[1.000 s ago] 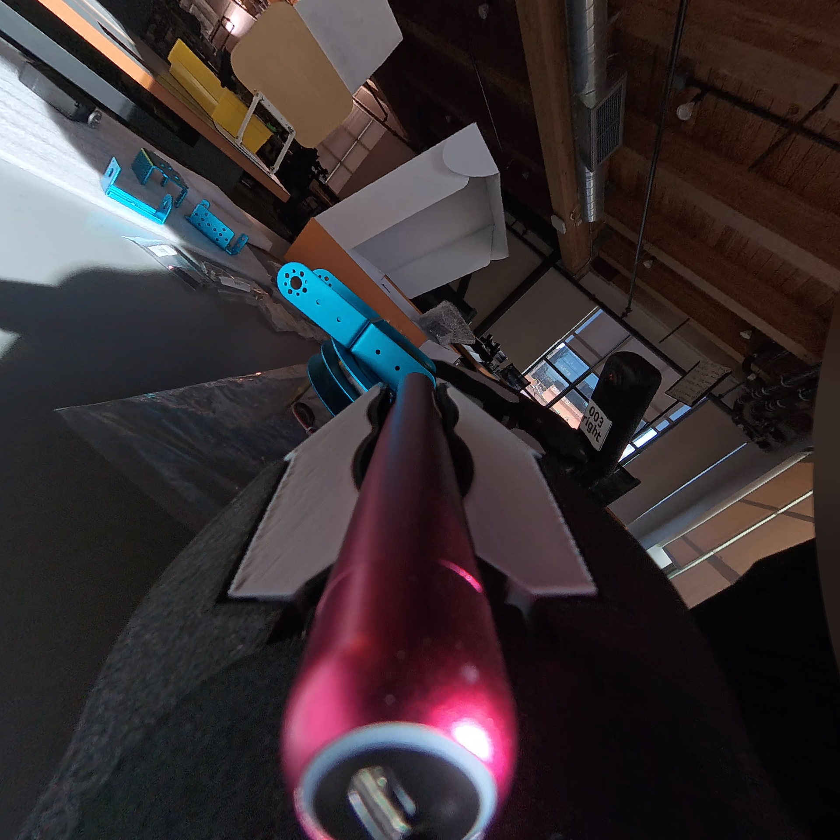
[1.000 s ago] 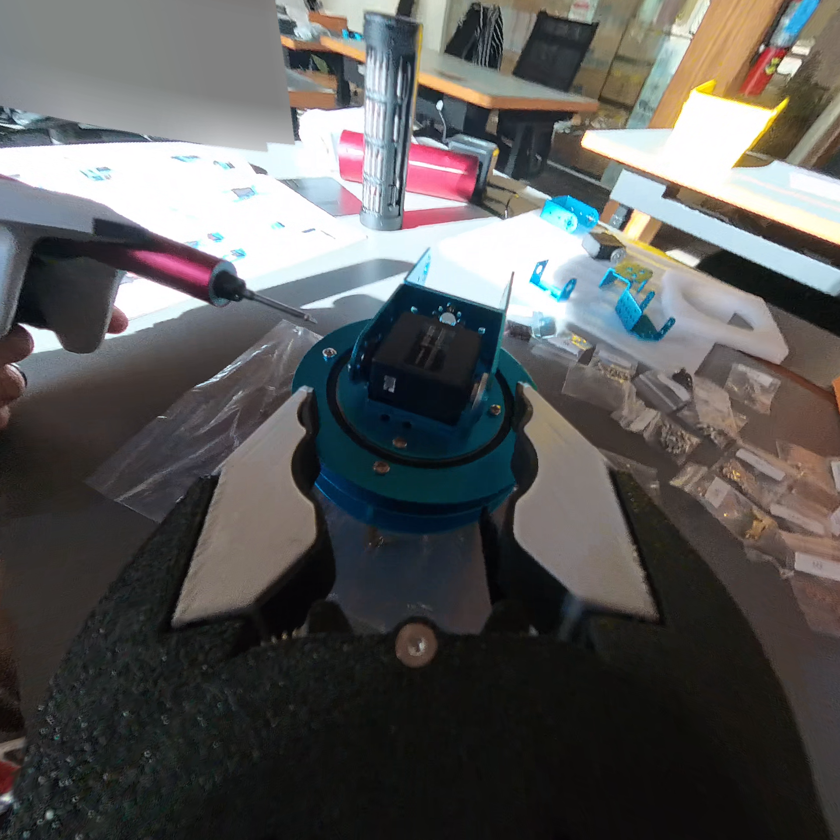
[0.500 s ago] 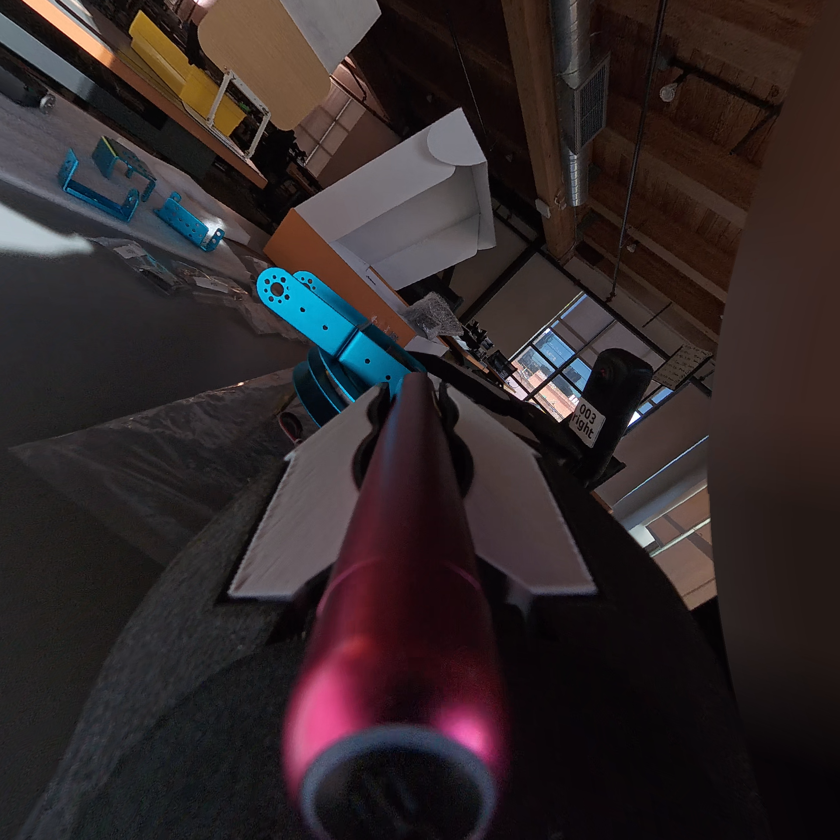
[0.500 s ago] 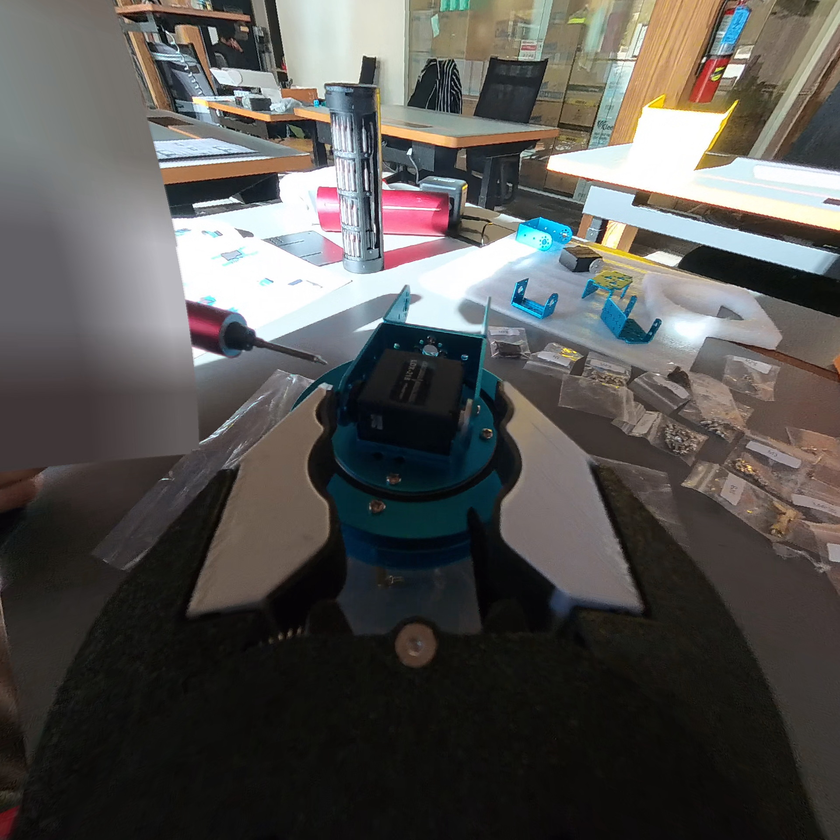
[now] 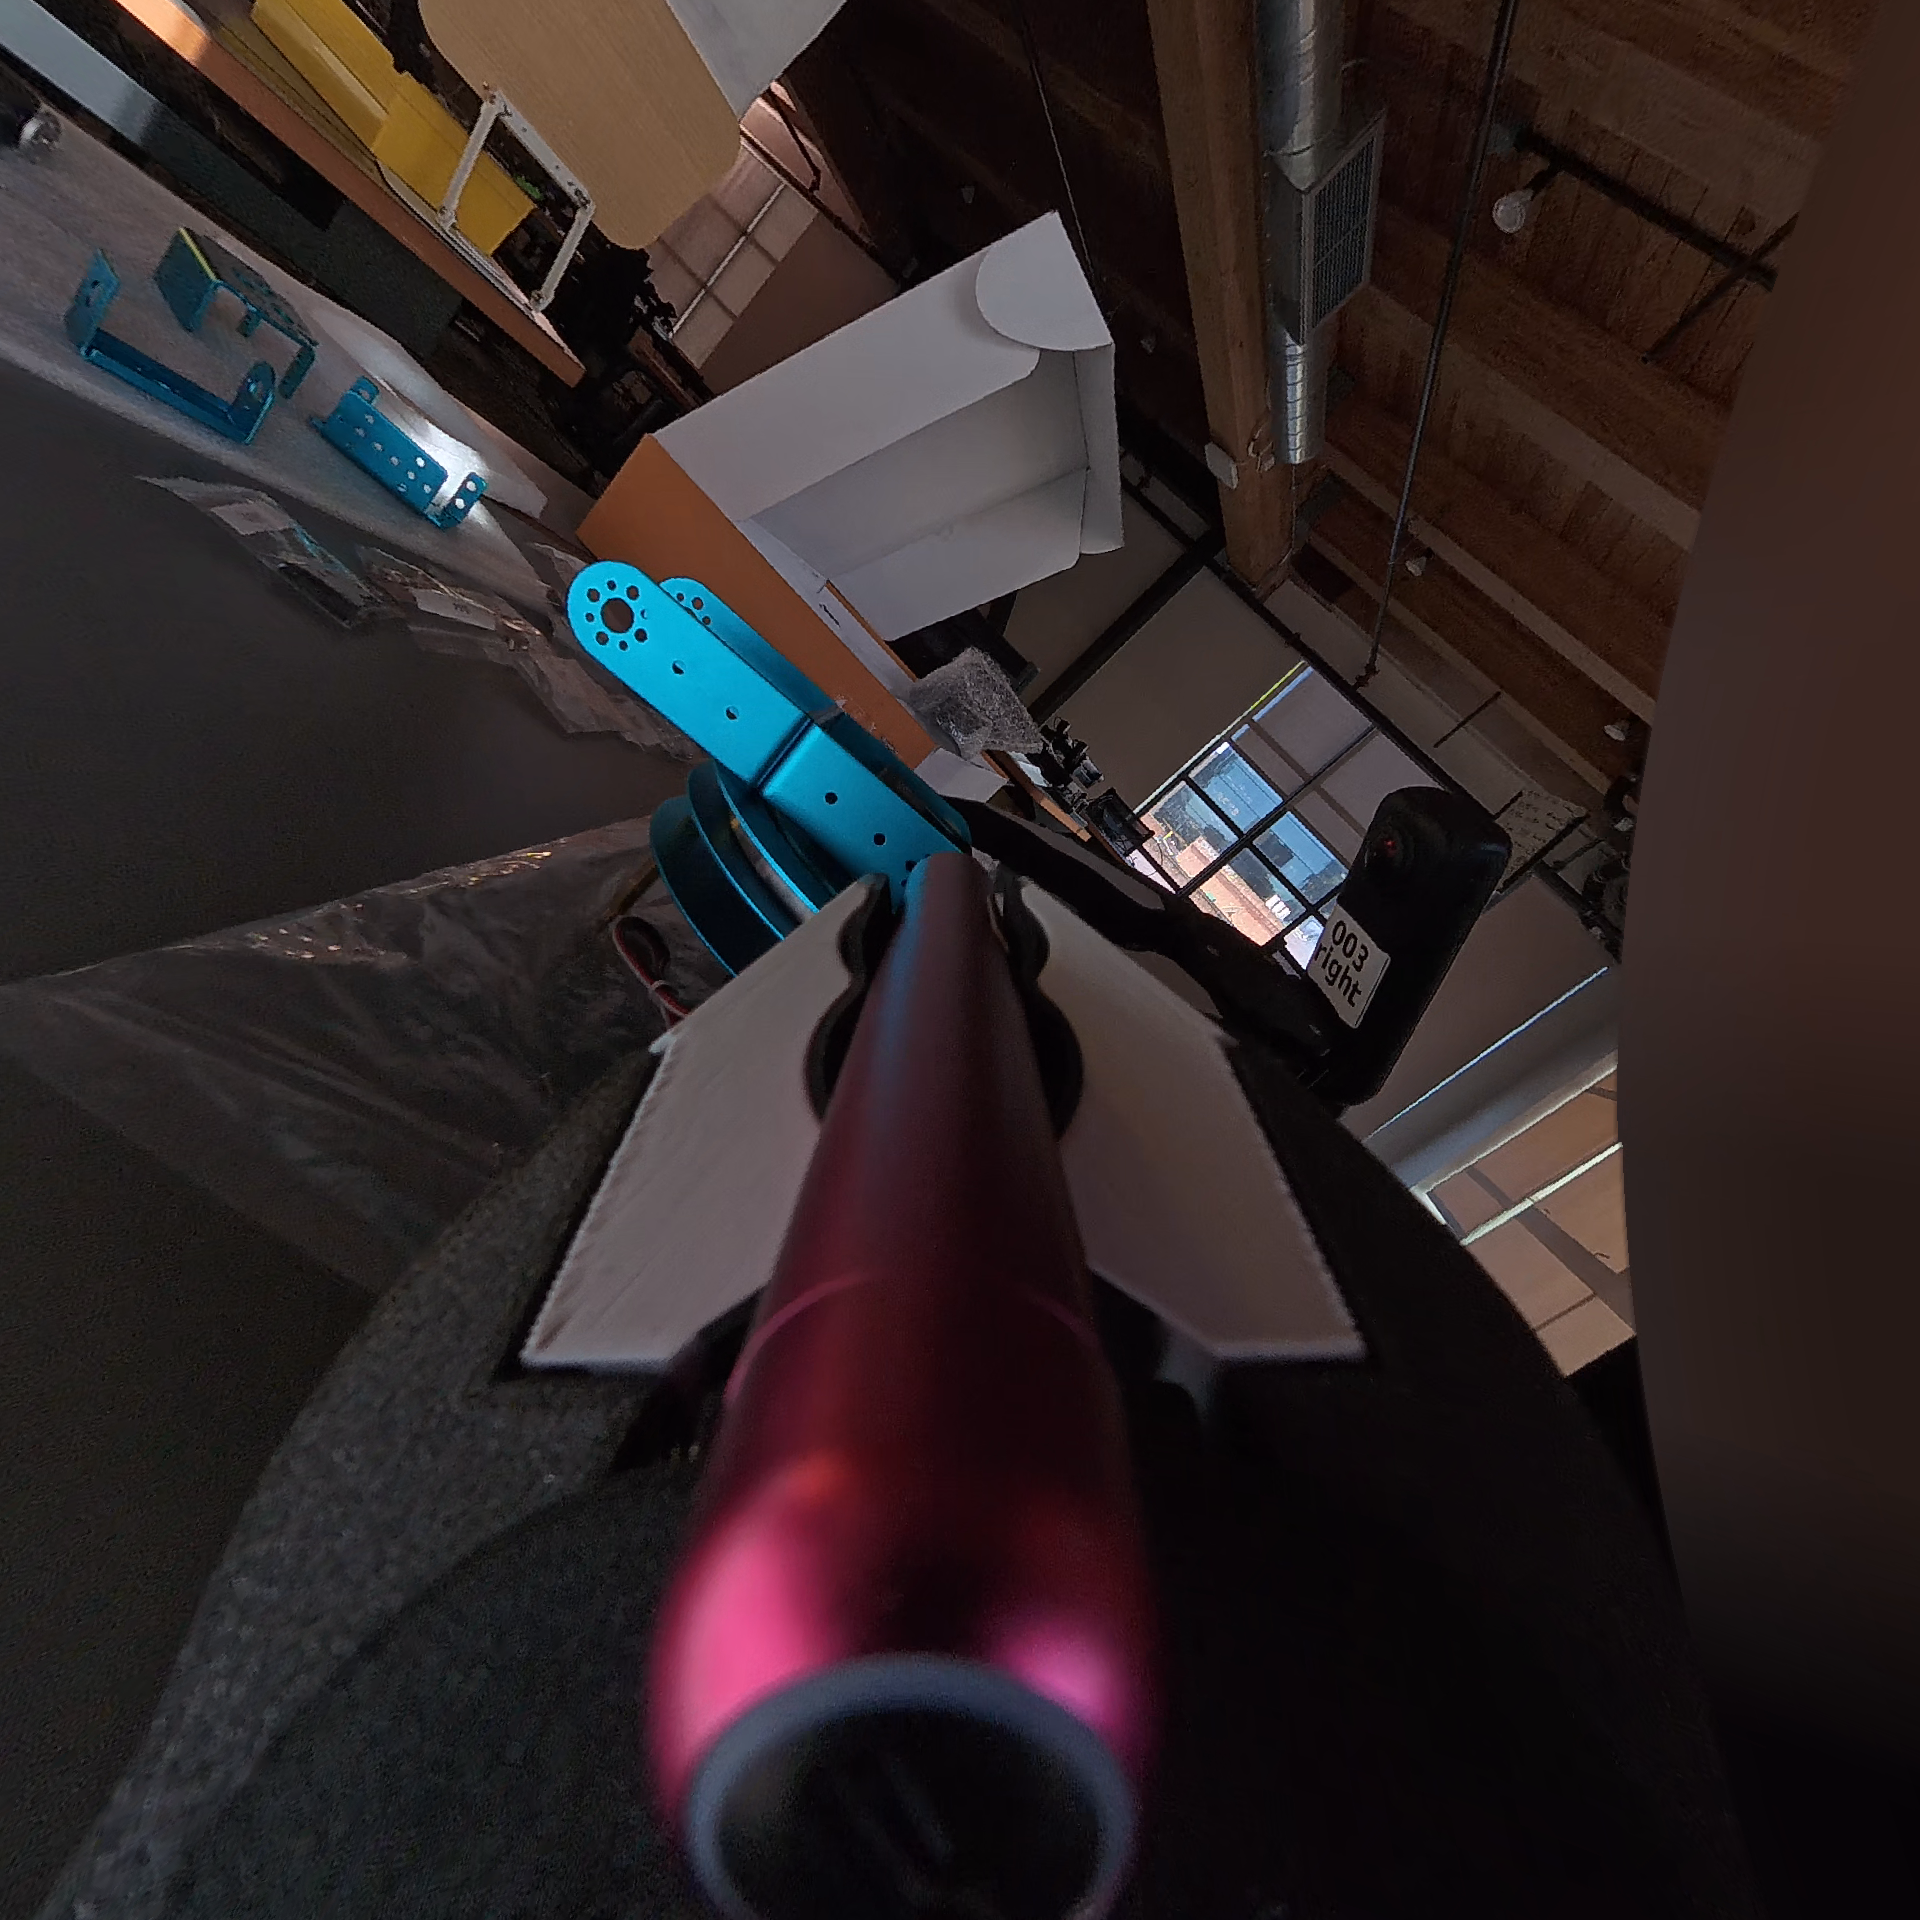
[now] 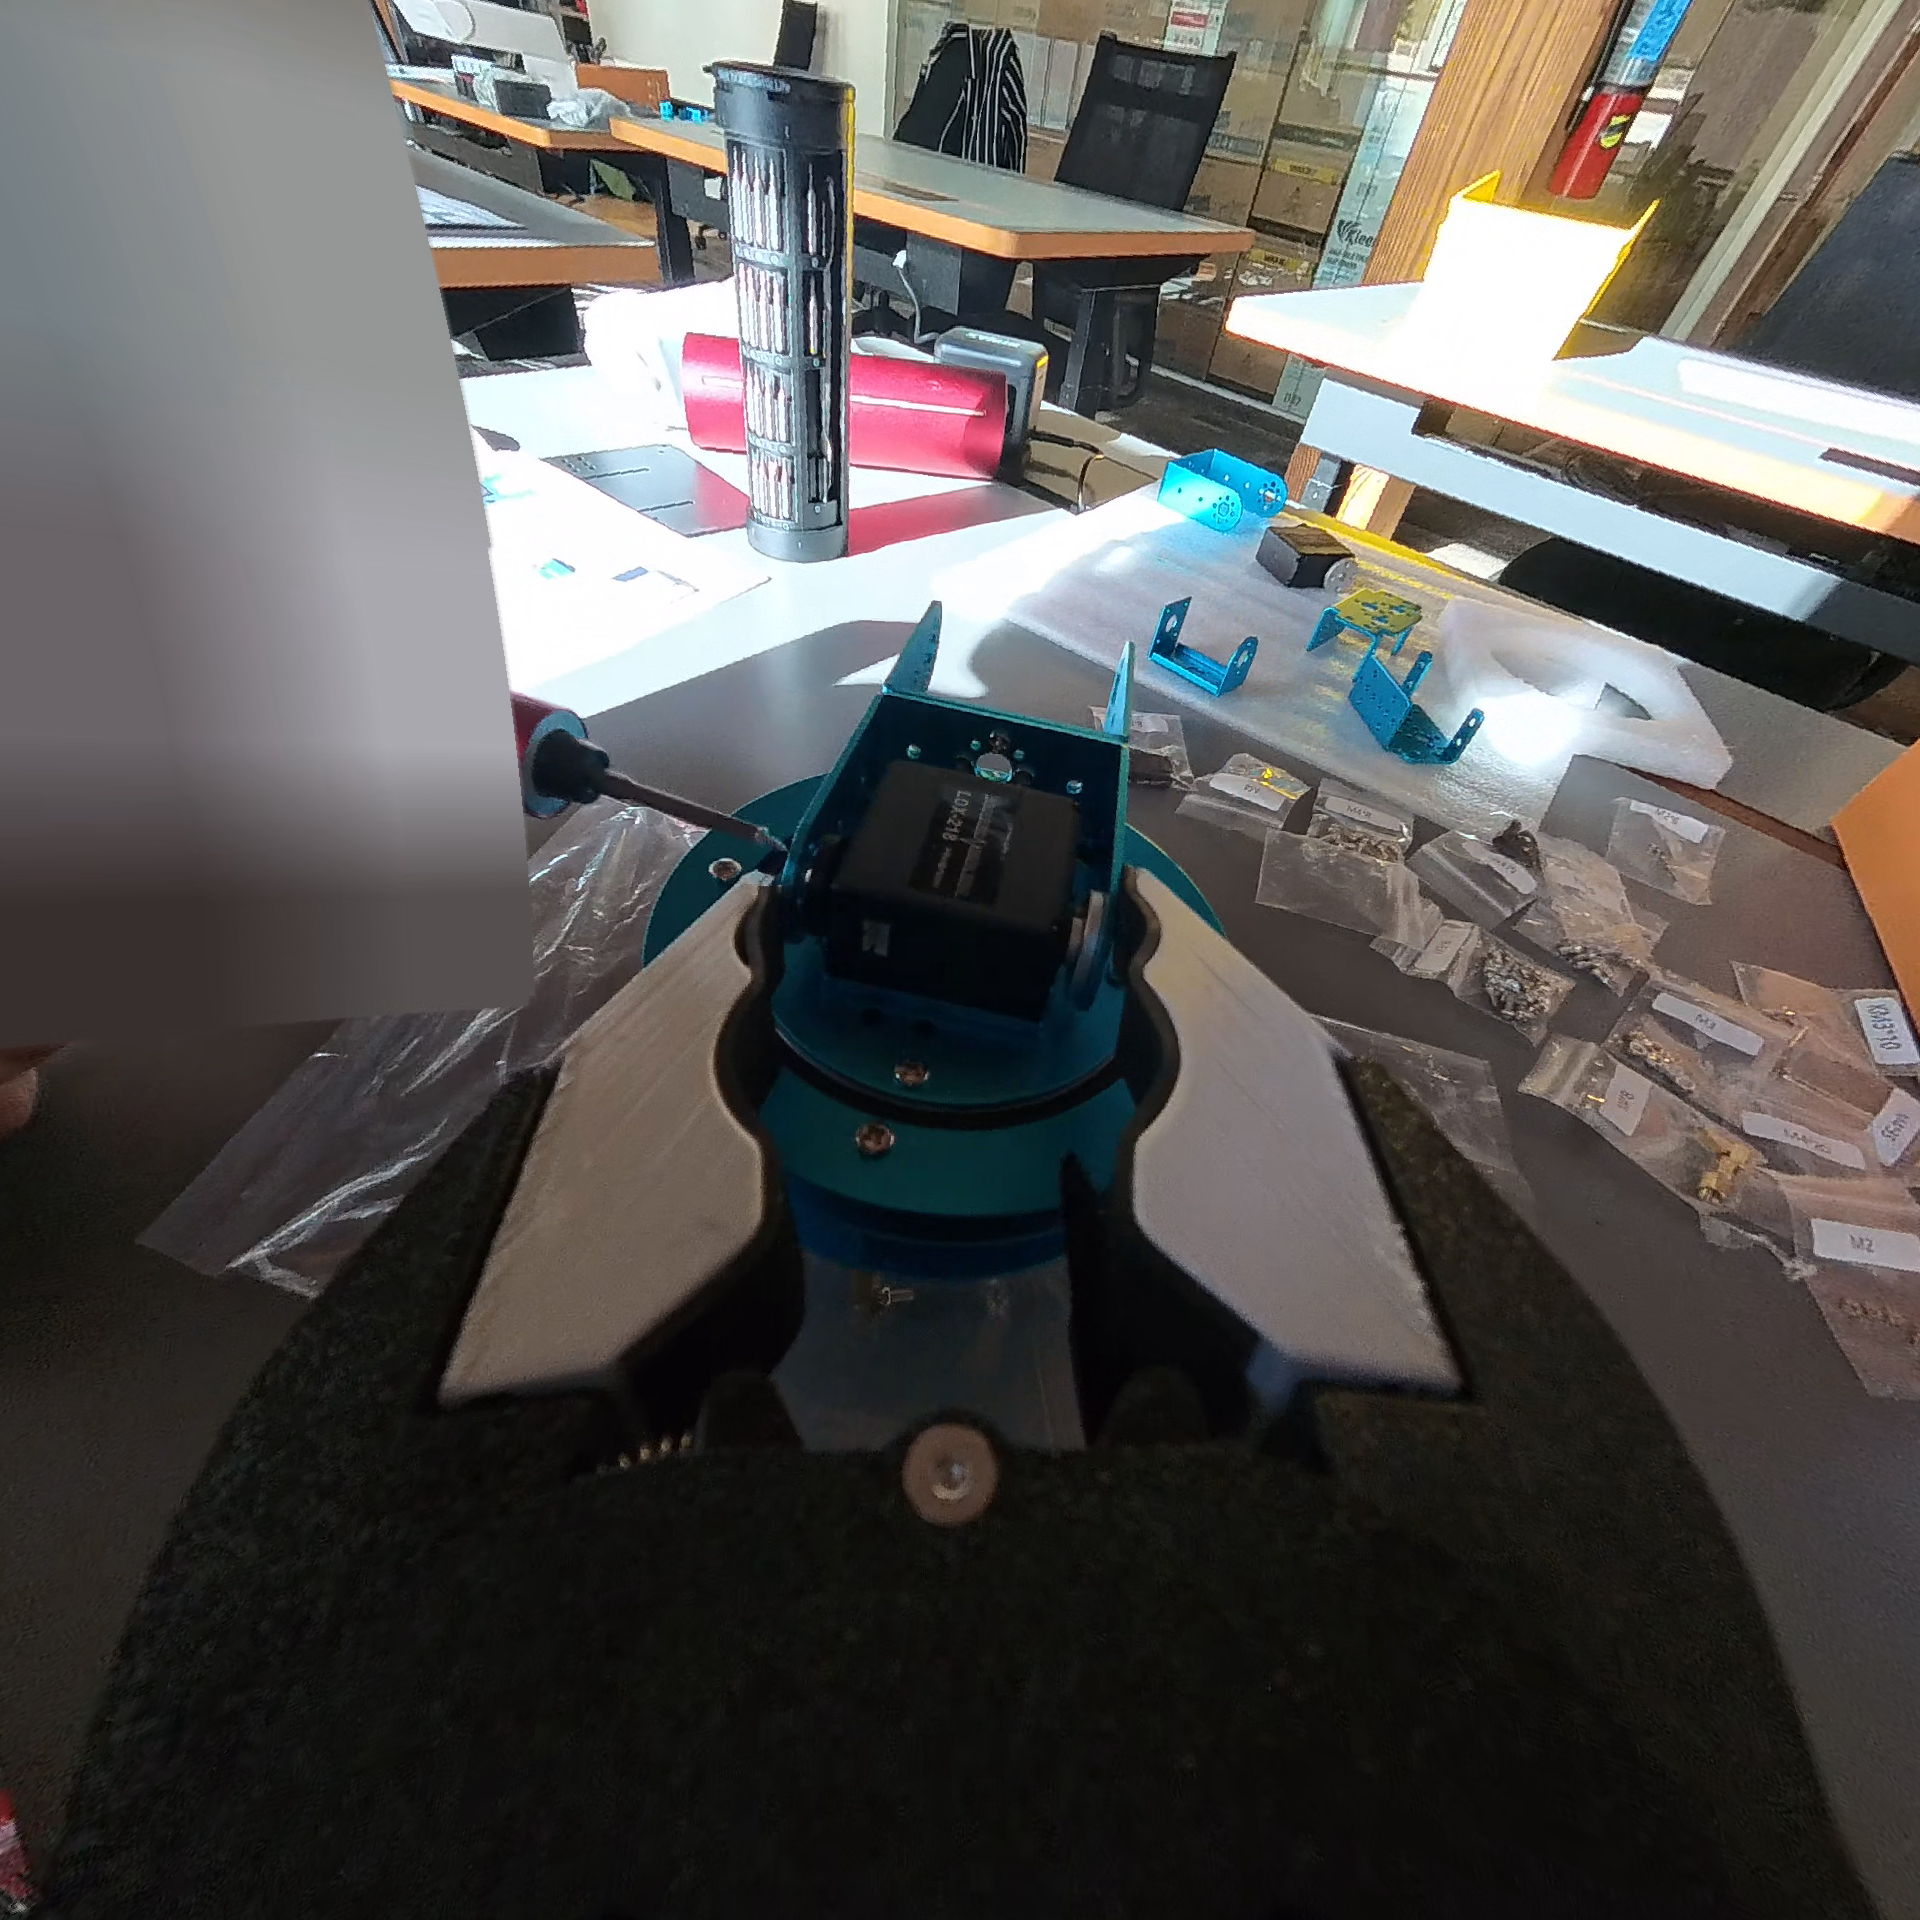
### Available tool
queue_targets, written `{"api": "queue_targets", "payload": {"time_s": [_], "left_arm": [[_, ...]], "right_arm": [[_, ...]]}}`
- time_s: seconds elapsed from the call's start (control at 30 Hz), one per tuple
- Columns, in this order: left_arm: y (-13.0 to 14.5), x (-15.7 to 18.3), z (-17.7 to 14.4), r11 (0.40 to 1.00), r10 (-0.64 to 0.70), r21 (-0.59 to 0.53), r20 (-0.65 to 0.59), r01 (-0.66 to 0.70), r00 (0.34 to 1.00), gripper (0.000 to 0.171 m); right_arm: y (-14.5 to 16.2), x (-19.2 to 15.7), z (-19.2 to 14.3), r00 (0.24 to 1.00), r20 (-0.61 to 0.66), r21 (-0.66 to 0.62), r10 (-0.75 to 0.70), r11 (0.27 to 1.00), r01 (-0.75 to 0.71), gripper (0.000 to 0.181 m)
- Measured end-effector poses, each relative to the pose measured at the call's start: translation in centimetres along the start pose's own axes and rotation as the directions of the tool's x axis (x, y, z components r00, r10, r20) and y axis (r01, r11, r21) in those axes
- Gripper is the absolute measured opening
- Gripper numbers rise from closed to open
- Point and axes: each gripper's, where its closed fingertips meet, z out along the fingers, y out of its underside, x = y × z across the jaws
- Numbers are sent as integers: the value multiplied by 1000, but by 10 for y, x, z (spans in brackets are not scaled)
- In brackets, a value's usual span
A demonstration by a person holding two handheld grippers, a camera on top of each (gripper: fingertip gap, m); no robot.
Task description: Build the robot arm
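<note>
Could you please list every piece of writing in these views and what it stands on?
I do not copy wording; these bear it:
White sticker on the black camera body: legible.
Black servo motor in the blue metal bracket: white print, legible.
Clear plastic hardware bags: small white labels, partly legible.
Red fire extinguisher: label too small.
</note>
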Motion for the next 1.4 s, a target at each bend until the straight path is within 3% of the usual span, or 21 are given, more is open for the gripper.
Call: {"api": "queue_targets", "payload": {"time_s": [1.4], "left_arm": [[3, -1, 6, 1000, 20, 11, 25, -21, 999, 21]], "right_arm": [[0, 2, 2, 1000, 0, 4, 26, 1000, -26, 63]]}}
